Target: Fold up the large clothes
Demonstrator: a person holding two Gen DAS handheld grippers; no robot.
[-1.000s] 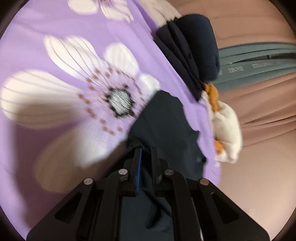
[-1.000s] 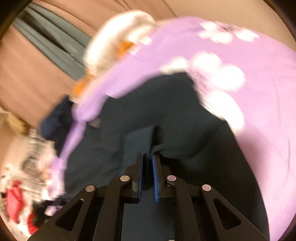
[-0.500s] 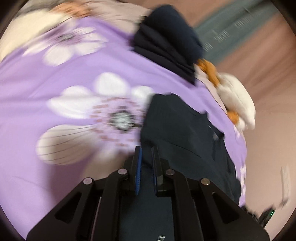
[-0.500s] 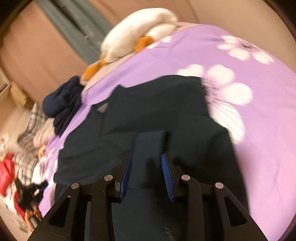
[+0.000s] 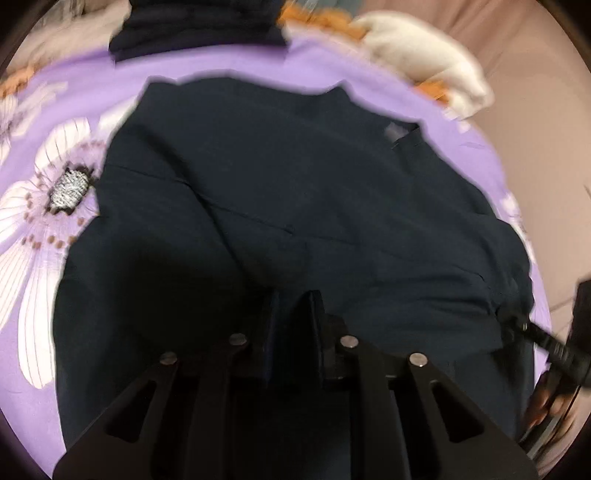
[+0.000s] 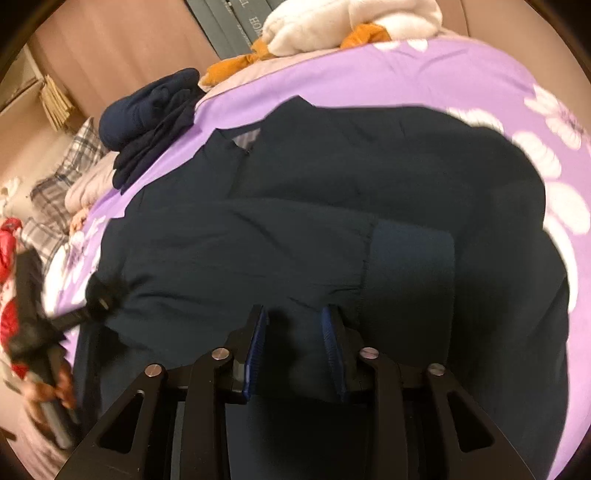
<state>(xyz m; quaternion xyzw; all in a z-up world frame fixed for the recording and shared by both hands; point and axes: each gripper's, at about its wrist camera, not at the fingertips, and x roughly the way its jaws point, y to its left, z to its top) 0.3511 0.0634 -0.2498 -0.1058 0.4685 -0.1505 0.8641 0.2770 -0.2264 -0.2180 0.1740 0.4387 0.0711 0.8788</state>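
A purple flowered bedspread [image 6: 406, 74] carries the dark jacket [image 6: 332, 177], spread flat ahead of both tools; its sleeve cuff [image 6: 412, 254] lies nearest the right gripper [image 6: 295, 325], jaws parted, empty; left gripper [image 5: 293, 314] just opening, narrow, empty

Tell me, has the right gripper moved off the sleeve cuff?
Yes. The right gripper slid left of the cuff; its jaws have just been closing, gripping nothing.

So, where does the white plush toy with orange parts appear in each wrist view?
Left wrist: white plush toy at upper right, blurred, beyond the dark garment.
Right wrist: plush toy at top centre, sharp.
Shared landmark: folded navy stack on the purple flowered bedspread.
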